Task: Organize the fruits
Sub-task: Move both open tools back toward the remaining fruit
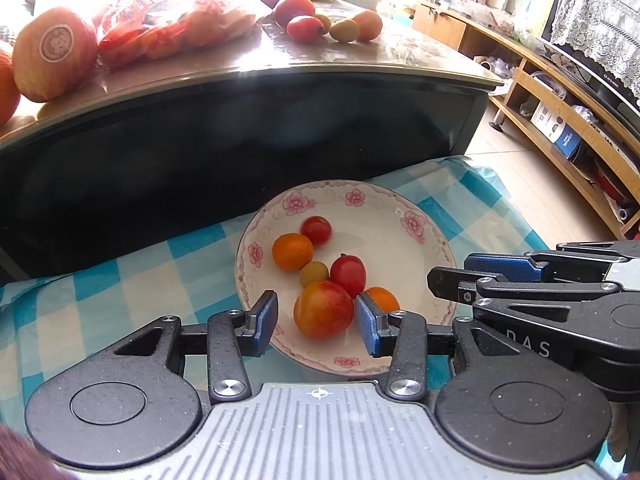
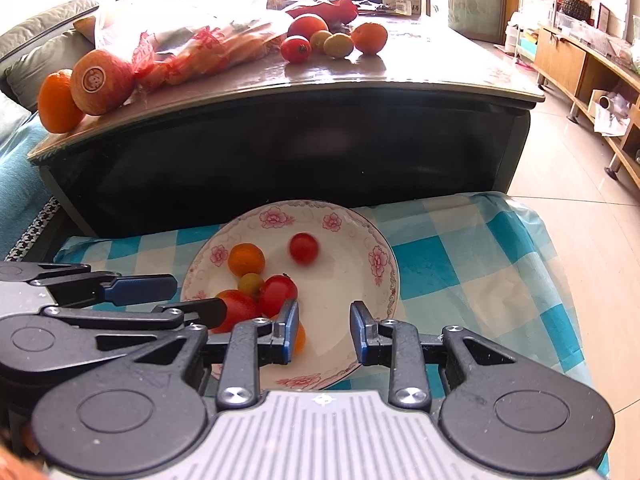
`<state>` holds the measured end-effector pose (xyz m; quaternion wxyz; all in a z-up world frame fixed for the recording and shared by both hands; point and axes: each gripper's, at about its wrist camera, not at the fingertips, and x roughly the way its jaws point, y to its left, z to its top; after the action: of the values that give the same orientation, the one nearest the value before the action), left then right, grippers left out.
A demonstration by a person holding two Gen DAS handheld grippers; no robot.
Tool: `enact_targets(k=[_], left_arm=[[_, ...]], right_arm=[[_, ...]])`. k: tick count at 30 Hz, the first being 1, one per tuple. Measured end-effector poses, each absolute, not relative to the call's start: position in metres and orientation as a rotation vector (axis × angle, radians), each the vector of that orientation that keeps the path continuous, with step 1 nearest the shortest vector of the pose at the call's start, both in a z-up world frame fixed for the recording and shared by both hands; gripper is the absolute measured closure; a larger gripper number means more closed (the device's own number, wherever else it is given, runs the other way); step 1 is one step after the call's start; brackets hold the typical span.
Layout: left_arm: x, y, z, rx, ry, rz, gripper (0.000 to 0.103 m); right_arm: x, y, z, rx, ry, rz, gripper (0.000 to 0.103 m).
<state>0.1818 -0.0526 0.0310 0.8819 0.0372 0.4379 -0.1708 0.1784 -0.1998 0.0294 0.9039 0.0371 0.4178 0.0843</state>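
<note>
Both grippers (image 1: 316,316) (image 2: 325,332) spread-fingered over fruit-laden plate (image 1: 420,248), coffee table (image 1: 280,120) beyond.

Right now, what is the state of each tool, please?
Left tool: open, its pads on either side of the large red-orange fruit, not holding it.
Right tool: open, holding nothing.

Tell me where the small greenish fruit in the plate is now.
In the left wrist view, the greenish fruit lies mid-plate, between the orange fruit and the red tomato.
</note>
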Motion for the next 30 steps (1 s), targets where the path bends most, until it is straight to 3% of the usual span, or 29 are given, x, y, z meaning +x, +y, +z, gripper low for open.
enact_targets(k=[30], left_arm=[[0.132,-0.031,0.018,0.100,0.977,-0.369,0.058]], right_arm=[[0.125,-0.178,0.020,0.073,0.932,0.208,0.071]])
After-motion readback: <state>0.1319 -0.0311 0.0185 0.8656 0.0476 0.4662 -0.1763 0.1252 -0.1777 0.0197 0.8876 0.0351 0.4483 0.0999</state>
